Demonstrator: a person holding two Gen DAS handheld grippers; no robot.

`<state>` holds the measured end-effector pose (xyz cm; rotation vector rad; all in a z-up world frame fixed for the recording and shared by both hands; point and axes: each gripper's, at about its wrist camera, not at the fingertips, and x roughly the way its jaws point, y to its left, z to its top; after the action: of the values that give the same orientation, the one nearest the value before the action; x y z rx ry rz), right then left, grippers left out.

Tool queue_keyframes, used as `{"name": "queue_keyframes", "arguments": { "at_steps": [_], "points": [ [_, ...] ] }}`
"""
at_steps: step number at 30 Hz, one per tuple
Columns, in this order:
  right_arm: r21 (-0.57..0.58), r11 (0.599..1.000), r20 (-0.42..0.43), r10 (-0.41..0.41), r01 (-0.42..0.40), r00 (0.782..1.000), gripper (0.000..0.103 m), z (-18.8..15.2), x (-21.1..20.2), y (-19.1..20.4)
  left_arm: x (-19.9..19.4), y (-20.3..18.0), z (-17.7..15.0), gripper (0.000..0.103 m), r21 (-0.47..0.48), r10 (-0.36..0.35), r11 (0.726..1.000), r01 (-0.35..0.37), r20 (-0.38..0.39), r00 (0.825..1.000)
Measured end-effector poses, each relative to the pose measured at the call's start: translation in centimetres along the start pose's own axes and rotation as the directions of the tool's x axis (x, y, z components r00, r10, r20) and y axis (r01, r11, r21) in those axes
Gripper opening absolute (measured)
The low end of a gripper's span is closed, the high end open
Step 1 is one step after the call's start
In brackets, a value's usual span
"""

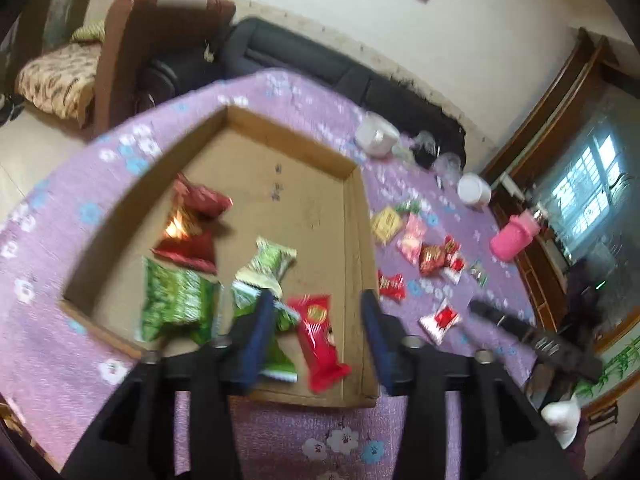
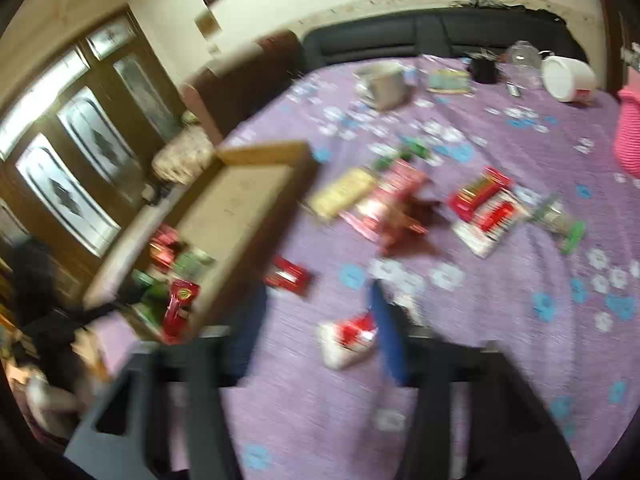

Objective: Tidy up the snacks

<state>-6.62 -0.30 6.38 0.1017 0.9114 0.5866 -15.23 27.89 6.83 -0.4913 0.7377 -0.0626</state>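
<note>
A shallow cardboard box lies on the purple flowered tablecloth. It holds several snack packets: red ones, green ones and a red packet near the front. My left gripper is open above the box's front right corner, with the red packet below between its fingers. More loose packets lie on the cloth right of the box. My right gripper is open over the cloth, a red-and-white packet between its fingers. The right wrist view is blurred.
A white mug, a white tub, a glass jar and a pink knitted bottle stand at the table's far side. A dark sofa and an armchair stand behind. The right gripper's arm shows in the left view.
</note>
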Motion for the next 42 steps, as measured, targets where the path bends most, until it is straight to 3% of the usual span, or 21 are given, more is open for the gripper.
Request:
{"name": "queue_keyframes", "arguments": {
  "at_steps": [2, 8, 11, 13, 16, 22, 25, 28, 35, 38, 40, 42],
  "points": [
    [0.038, 0.998, -0.055, -0.04, 0.042, 0.998, 0.065, -1.0, 0.6, -1.2, -1.0, 0.1, 0.1, 0.064, -0.012, 0.022, 1.0, -0.022, 0.049, 0.999],
    [0.22, 0.975, -0.116, -0.02, 0.045, 0.993, 0.065, -1.6, 3.4, -2.6, -3.0, -0.4, 0.3, 0.078, -0.034, 0.093, 0.995, -0.089, 0.146, 0.985],
    [0.2, 0.974, -0.116, -0.082, 0.104, 0.99, 0.063, -0.7, 4.7, -1.8, -3.8, 0.0, 0.4, 0.078, -0.038, 0.094, 0.995, -0.089, 0.162, 0.982],
    [0.142, 0.976, -0.114, -0.147, 0.163, 0.983, 0.029, -0.6, 5.2, -0.8, -4.1, 0.6, 0.3, 0.078, -0.052, 0.108, 0.994, -0.101, 0.161, 0.981],
    [0.057, 0.98, -0.095, -0.186, 0.192, 0.978, 0.026, -1.2, 5.3, 0.2, -3.9, 2.0, 0.1, 0.078, -0.087, 0.087, 0.993, -0.074, 0.153, 0.984],
    [0.076, 0.993, -0.015, -0.09, 0.091, 0.996, 0.025, 0.0, 1.6, 1.3, -3.8, 4.1, 0.3, 0.078, -0.146, 0.079, 0.988, -0.058, 0.146, 0.986],
    [0.004, 1.0, -0.003, 0.004, -0.004, 1.0, 0.026, 1.9, 1.2, 5.3, -4.2, 4.9, 0.2, 0.078, -0.161, 0.076, 0.986, -0.051, 0.152, 0.985],
    [-0.057, 0.996, -0.056, 0.072, -0.075, 0.996, 0.026, 2.8, 3.7, 9.3, -4.7, 5.8, 0.0, 0.078, -0.172, 0.081, 0.984, -0.055, 0.151, 0.985],
    [-0.191, 0.981, -0.189, -0.016, -0.021, 0.982, 0.029, 3.2, 11.2, 14.2, -6.6, 8.1, 0.1, 0.078, -0.192, 0.117, 0.978, -0.083, 0.177, 0.977],
    [-0.175, 0.984, -0.181, 0.008, -0.04, 0.983, 0.031, 3.1, 11.2, 14.0, -6.6, 8.5, 0.1, 0.078, -0.189, 0.116, 0.978, -0.082, 0.174, 0.978],
    [-0.121, 0.99, -0.13, 0.057, -0.073, 0.99, 0.046, 3.2, 9.4, 13.3, -6.3, 8.2, 0.1, 0.078, -0.18, 0.114, 0.98, -0.083, 0.174, 0.978],
    [-0.092, 0.993, -0.058, 0.072, -0.077, 0.996, 0.055, 3.1, 7.2, 12.7, -6.5, 7.7, 0.2, 0.078, -0.173, 0.113, 0.982, -0.08, 0.191, 0.975]
  ]
}}
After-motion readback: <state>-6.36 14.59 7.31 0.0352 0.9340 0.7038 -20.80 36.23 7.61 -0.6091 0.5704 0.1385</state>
